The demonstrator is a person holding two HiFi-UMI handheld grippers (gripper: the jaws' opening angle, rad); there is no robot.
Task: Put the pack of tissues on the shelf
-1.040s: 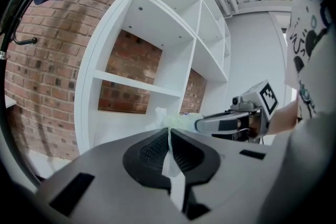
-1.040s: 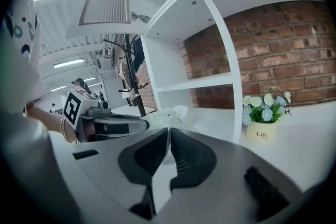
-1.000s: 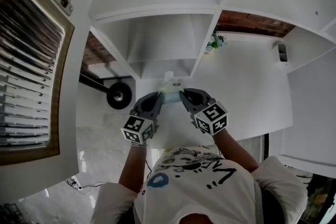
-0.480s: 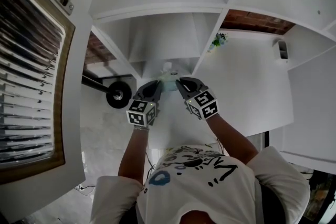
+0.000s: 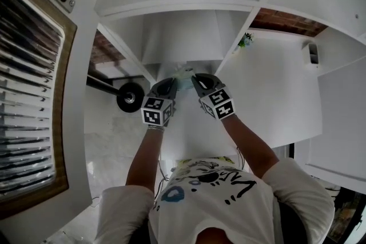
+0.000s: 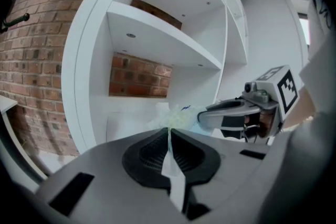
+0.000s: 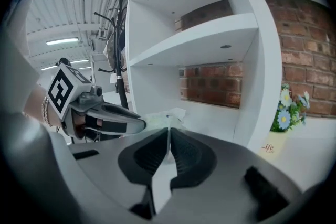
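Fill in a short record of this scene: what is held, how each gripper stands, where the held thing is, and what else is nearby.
held thing: pack of tissues, gripped by its wrapper at both ends
left gripper: jaws shut on the wrapper
right gripper: jaws shut on the wrapper
place: in front of an open compartment of the white shelf; whether it rests on a board cannot be told
nearby: flowers past the shelf's upright panel; brick wall behind
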